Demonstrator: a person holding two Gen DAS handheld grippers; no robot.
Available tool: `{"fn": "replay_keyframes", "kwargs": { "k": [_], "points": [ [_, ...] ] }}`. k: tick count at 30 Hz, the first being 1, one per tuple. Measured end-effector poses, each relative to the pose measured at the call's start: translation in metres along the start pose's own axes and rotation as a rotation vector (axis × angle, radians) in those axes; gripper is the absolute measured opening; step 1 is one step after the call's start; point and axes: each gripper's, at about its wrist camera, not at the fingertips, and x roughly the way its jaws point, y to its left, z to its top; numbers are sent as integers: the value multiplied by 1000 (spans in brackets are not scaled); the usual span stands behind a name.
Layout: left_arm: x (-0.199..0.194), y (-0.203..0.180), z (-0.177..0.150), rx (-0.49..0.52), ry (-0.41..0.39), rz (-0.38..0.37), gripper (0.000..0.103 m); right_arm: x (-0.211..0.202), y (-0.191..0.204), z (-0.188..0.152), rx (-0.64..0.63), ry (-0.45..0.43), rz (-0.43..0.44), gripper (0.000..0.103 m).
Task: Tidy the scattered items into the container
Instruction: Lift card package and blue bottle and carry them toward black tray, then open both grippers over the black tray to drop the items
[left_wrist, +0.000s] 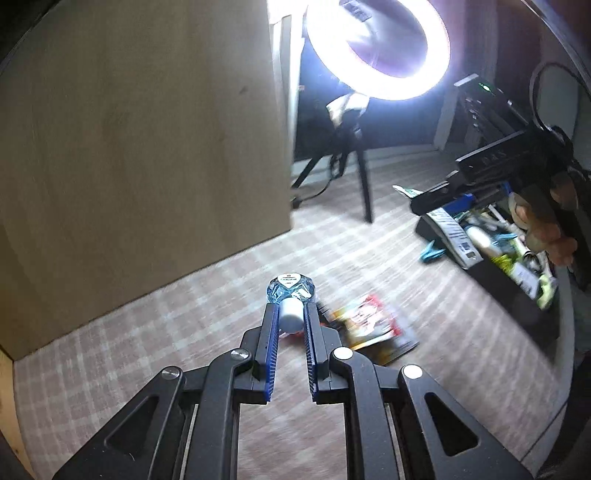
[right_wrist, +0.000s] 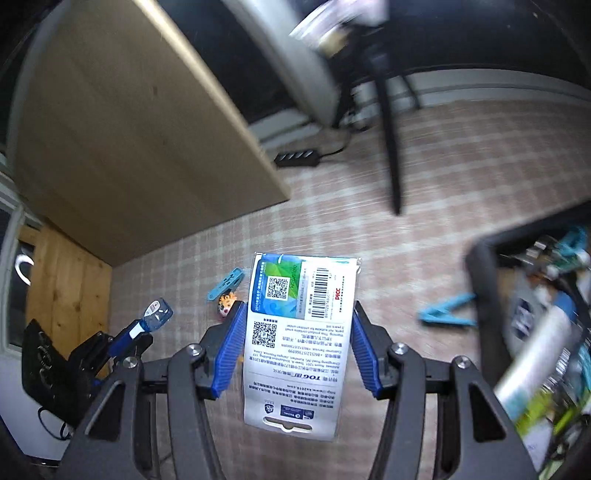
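My left gripper (left_wrist: 291, 312) is shut on a small clear blue bottle (left_wrist: 290, 290) by its white cap, held above the checked floor; it also shows in the right wrist view (right_wrist: 157, 314). My right gripper (right_wrist: 298, 314) is shut on a flat white packet (right_wrist: 301, 332) with barcodes and a blue-green label. The black container (left_wrist: 517, 295), full of mixed items, sits at the right; its rim shows in the right wrist view (right_wrist: 480, 280). On the floor lie a colourful packet (left_wrist: 373, 326), a blue clothes peg (right_wrist: 447, 312), a blue clip (right_wrist: 226, 282) and a small cartoon figure (right_wrist: 226, 304).
A wooden cabinet (left_wrist: 140, 147) stands at the left. A ring light (left_wrist: 380, 48) on a black tripod (left_wrist: 364, 177) stands behind. A black power strip (right_wrist: 297, 158) lies by the wall. Another blue peg (left_wrist: 432, 254) lies beside the container.
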Motion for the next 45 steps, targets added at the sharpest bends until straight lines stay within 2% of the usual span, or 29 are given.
{"fn": "replay_keyframes", "kwargs": {
  "k": [2,5,10,15,17,19,21,22,24,28,35,40,45],
  "points": [
    [5,-19,10,27,-17,-16,12,-16,-16,-6,11,-49,-21,53],
    [10,-54,29,70,-41,-53,12,-73,-63,-29,55,-151,-64,53],
    [20,-125,64,124,-76,-171,12,-123,-140,-53,149,-264,-163,53],
    [31,-203,96,174,-95,-275,12,-167,-207,-72,262,-323,-236,53],
    [39,-235,109,193,-100,-317,12,-187,-221,-79,276,-333,-266,53],
    [48,-263,121,188,-104,-349,13,-188,-235,-82,289,-334,-261,54],
    [64,-286,130,180,-63,-379,32,-182,-241,-84,279,-319,-271,57],
    [71,-295,132,177,-38,-367,53,-184,-243,-84,282,-328,-311,58],
    [78,-308,132,192,-37,-348,48,-187,-246,-85,287,-364,-343,58],
    [77,-310,126,205,-22,-336,47,-195,-250,-88,298,-393,-321,58],
    [65,-283,117,158,-14,-290,46,-191,-241,-88,275,-388,-282,58],
    [50,-256,99,129,-19,-231,46,-178,-212,-85,174,-381,-232,58],
    [27,-204,73,63,-25,-122,46,-160,-172,-80,46,-345,-176,58]
  ]
}}
